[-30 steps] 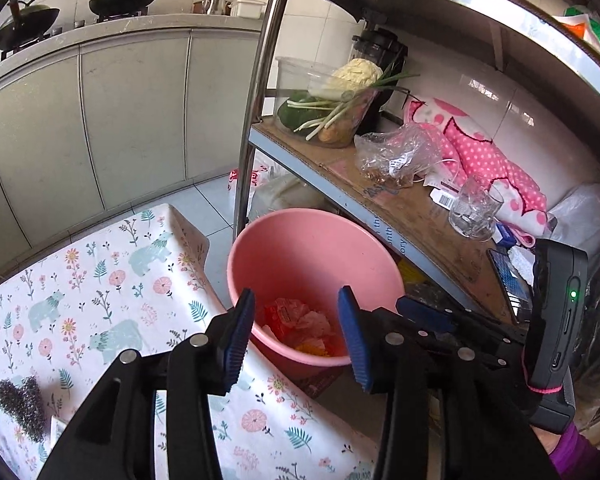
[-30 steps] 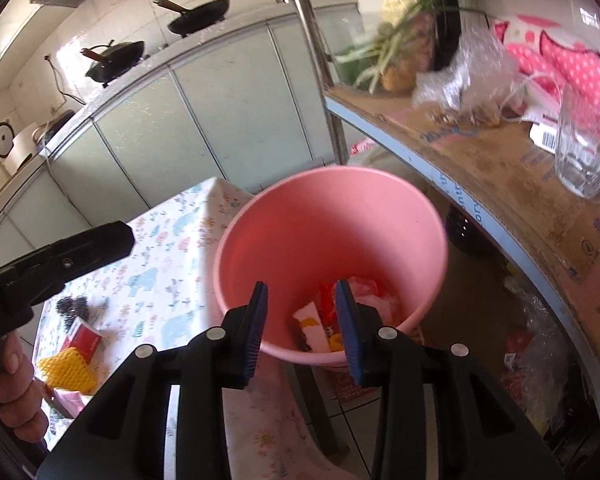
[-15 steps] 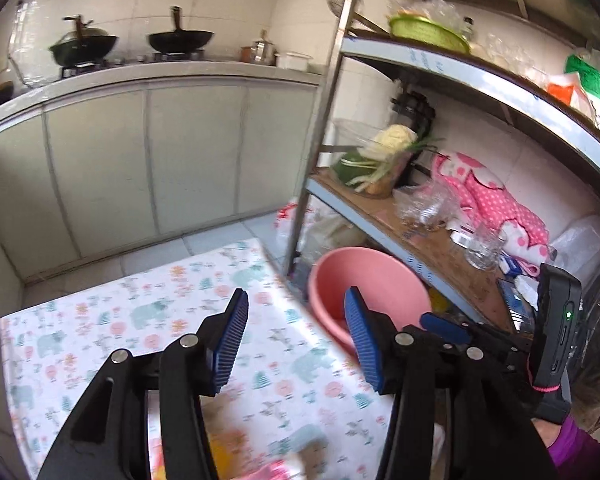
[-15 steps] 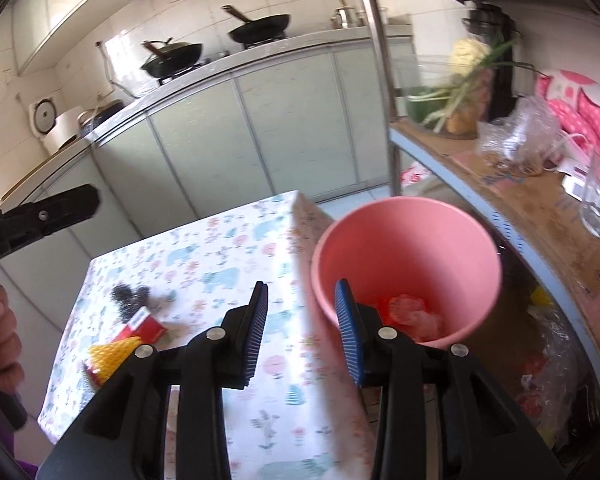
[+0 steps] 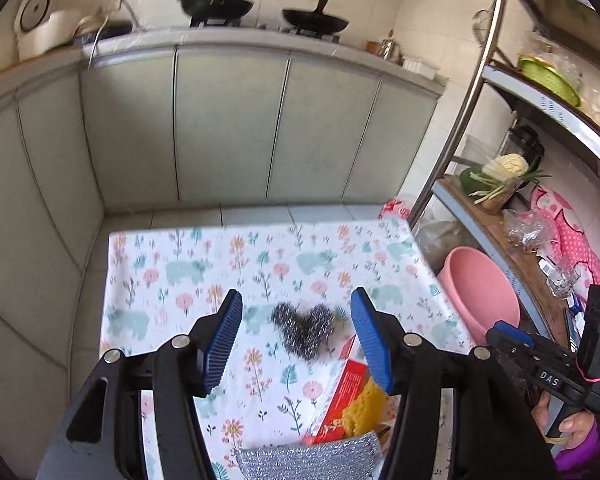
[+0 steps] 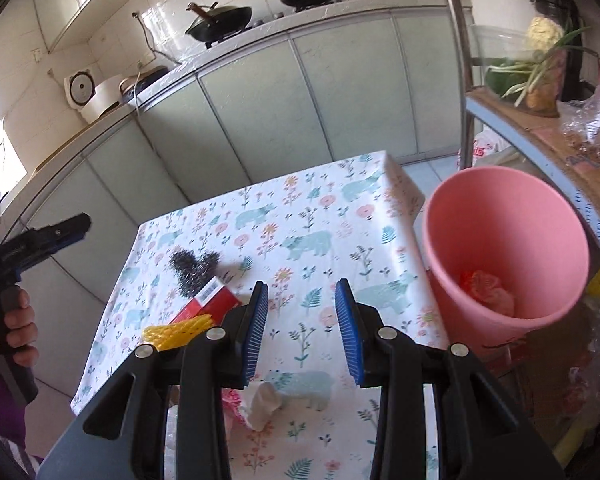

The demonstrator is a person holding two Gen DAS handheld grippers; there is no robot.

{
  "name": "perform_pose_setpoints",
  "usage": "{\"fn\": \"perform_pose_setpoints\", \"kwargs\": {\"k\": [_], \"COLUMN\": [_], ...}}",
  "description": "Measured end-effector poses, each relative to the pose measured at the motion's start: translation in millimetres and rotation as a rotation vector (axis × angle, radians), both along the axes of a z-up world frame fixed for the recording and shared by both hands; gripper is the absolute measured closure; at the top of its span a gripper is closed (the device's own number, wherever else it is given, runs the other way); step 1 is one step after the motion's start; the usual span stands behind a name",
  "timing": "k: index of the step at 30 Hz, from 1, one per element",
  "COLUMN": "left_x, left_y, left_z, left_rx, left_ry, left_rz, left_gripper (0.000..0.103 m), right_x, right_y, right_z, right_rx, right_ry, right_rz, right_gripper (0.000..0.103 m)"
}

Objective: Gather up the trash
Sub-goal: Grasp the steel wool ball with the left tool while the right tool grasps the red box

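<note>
A pink bucket point(image 6: 504, 240) stands off the table's right edge with red and orange wrappers point(image 6: 486, 286) inside; it also shows in the left wrist view point(image 5: 478, 292). On the floral tablecloth point(image 6: 300, 216) lie a dark steel-wool scrubber point(image 5: 304, 330), a red box point(image 5: 346, 396), a yellow foam net point(image 5: 364, 410) and a silver scouring cloth point(image 5: 312, 456). The right wrist view shows the scrubber point(image 6: 192, 266), red box point(image 6: 210, 300), yellow net point(image 6: 178, 330) and a crumpled white tissue point(image 6: 262, 404). My left gripper point(image 5: 296, 344) is open above the scrubber. My right gripper point(image 6: 302, 332) is open and empty above the table.
A metal shelf rack point(image 5: 496, 220) stands right of the bucket, holding vegetables point(image 5: 500, 176), a plastic bag and a glass. Grey kitchen cabinets point(image 5: 228, 128) with woks on the counter run behind the table. Tiled floor lies between the table and cabinets.
Both grippers have pulled back from over the pink bucket and swung left over the table. The scrubber, red box and yellow net have come into the left wrist view.
</note>
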State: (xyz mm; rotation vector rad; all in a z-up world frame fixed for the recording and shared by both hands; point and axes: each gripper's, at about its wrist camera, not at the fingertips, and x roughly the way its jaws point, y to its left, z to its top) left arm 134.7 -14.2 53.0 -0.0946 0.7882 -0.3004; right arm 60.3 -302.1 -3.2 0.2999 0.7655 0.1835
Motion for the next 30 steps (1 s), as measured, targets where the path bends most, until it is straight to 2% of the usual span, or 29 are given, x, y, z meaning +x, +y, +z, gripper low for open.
{"fn": "perform_pose_setpoints", "kwargs": {"k": [3,9,16,17,18,20,25,30], "left_x": [12.6,34.6,65.4,69.0,71.4,72.5,64.5,50.1], "left_y": [-2.4,-20.9,-24.7,-23.9,-24.0,-25.7,-17.7,3.5], "left_z": [-26.2,-70.3,-99.2,-102.5,-104.6,-106.3,-97.9,-77.0], "left_rx": [-0.02,0.011,0.005,-0.003,-0.013,-0.013,-0.037,-0.05], "left_ry": [0.089,0.177,0.242,0.251,0.254,0.246,0.19,0.112], "left_rz": [-0.003,-0.026,0.01,0.015,0.012,0.001,-0.009,0.015], "left_gripper": [0.047,0.048,0.055,0.061,0.065,0.093,0.095,0.096], "right_x": [3.0,7.3,13.0,14.2,15.7,18.8,30.2,53.7], "right_y": [9.0,18.4,26.2,27.6,28.9,32.6,44.8,61.3], "right_z": [-2.8,-6.8,-9.1,-9.6,-9.7,-9.2,-10.5,-19.0], "right_rx": [-0.008,-0.019,-0.008,0.005,0.02,0.044,0.086,0.206], "right_ry": [0.016,0.045,0.073,0.081,0.088,0.098,0.139,0.242], "right_rz": [0.019,0.036,0.05,0.057,0.066,0.084,0.125,0.184], "right_gripper": [0.067,0.067,0.067,0.067,0.067,0.067,0.067,0.067]}}
